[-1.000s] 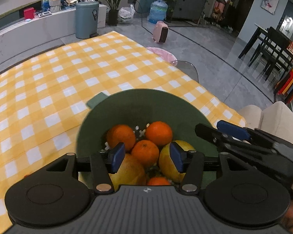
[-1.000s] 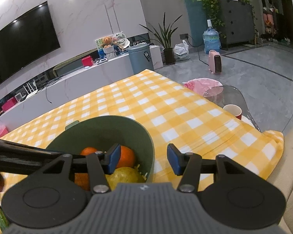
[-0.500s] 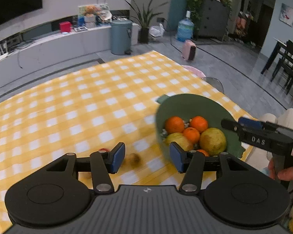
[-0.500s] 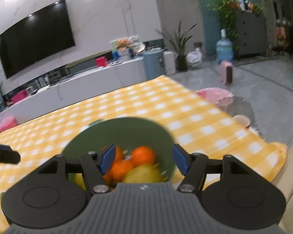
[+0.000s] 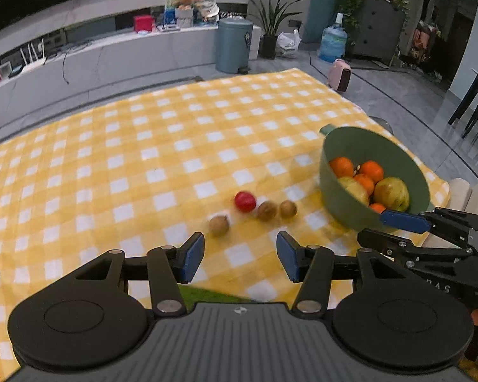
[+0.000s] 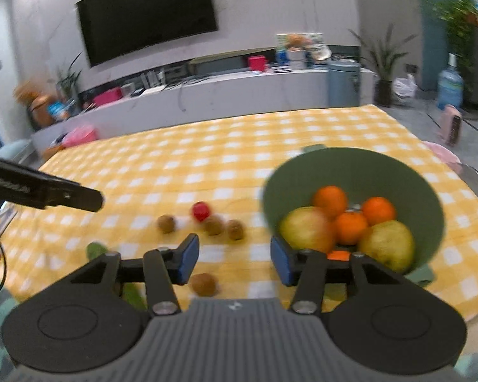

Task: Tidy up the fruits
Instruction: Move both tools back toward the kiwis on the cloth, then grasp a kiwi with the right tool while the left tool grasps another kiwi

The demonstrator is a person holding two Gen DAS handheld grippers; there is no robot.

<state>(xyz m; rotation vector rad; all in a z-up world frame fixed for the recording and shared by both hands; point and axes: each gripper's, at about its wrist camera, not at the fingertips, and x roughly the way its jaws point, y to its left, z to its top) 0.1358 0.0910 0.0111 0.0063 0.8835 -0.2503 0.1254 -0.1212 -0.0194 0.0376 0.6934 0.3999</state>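
Left wrist: green bowl (image 5: 341, 210) tilts leftward, fruit inside.

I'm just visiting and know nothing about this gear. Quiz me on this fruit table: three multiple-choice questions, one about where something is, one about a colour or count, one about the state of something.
1. Where does the red fruit lie?
A. in the bowl
B. on the checked cloth, left of the bowl
C. between gripper fingers

2. What colour is the bowl?
A. green
B. white
C. blue

3. How is the left gripper?
A. shut on a fruit
B. shut and empty
C. open and empty

Answers:
1 B: the left wrist view shows it on the yellow checked cloth beside small brown fruits, outside the bowl.
2 A: its wall and inside are green in both views.
3 C: the blue pads stand apart with only cloth between them.
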